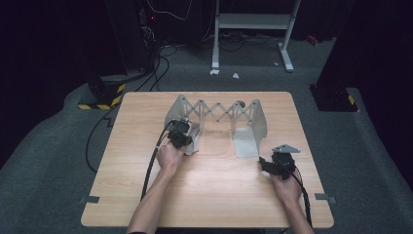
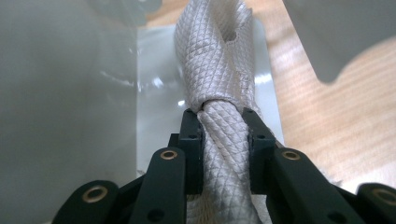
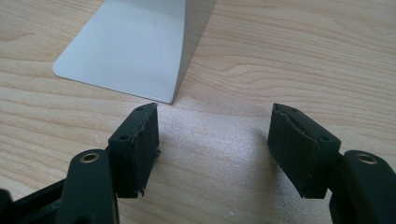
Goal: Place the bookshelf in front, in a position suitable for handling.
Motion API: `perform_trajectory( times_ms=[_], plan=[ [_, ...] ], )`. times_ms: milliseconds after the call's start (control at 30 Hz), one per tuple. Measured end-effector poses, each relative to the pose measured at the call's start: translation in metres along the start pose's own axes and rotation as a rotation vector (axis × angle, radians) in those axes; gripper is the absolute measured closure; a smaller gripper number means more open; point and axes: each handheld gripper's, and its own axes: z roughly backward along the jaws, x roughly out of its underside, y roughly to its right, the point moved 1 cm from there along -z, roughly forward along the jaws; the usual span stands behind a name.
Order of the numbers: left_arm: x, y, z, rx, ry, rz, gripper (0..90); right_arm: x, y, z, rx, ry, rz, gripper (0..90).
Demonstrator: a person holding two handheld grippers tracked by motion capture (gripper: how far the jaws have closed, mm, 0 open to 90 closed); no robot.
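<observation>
left tool (image 2: 224,126): clamped on twisted white cloth (image 2: 219,60) over grey rack (image 1: 248,141) | right tool (image 3: 215,140): jaws wide apart, nothing held, above table (image 3: 280,56)

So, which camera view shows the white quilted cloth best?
The left gripper view: the rolled white cloth sits pinched between the left gripper's jaws, its diamond weave clear, above the grey rack's base plate. In the high view the hand and gripper cover that spot; the right gripper view looks at another grey plate.

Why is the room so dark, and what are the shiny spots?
High view: light falls on the pale wooden table, the room behind stays black. Left gripper view: glare spots on the grey metal folding rack; the white quilted cloth looks sharp up close. Right gripper view: soft shadow under the open right gripper.
</observation>
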Motion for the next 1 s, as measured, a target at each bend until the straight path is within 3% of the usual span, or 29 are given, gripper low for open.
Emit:
perform_trajectory(
  times_ms=[133, 233, 333, 567, 667, 900, 1000],
  plan=[
    [0.006, 0.000, 0.003, 0.015, 0.004, 0.011, 74.5, -0.002, -0.004, -0.001, 0.000, 0.000, -0.001, 35.6],
    [0.010, 0.001, 0.005, 0.027, 0.001, 0.012, 74.8, -0.004, -0.010, -0.002, 0.004, 0.005, -0.003, 47.5],
    [0.013, 0.002, 0.007, 0.029, 0.001, 0.008, 74.8, -0.007, -0.013, -0.003, -0.005, -0.002, -0.002, 48.2],
    [0.019, 0.005, 0.011, 0.031, 0.001, -0.002, 74.6, -0.028, -0.015, -0.009, -0.011, 0.043, 0.005, 51.1],
    [0.022, 0.008, 0.014, 0.036, 0.001, -0.005, 74.5, -0.029, -0.015, -0.012, 0.008, 0.062, 0.013, 51.8],
    [0.028, 0.017, 0.021, 0.063, -0.008, -0.029, 74.2, -0.028, -0.016, -0.024, 0.018, 0.033, 0.033, 58.3],
    [0.028, 0.019, 0.022, 0.074, -0.016, -0.033, 74.3, -0.026, -0.014, -0.026, 0.002, 0.027, 0.012, 60.1]
  ],
)
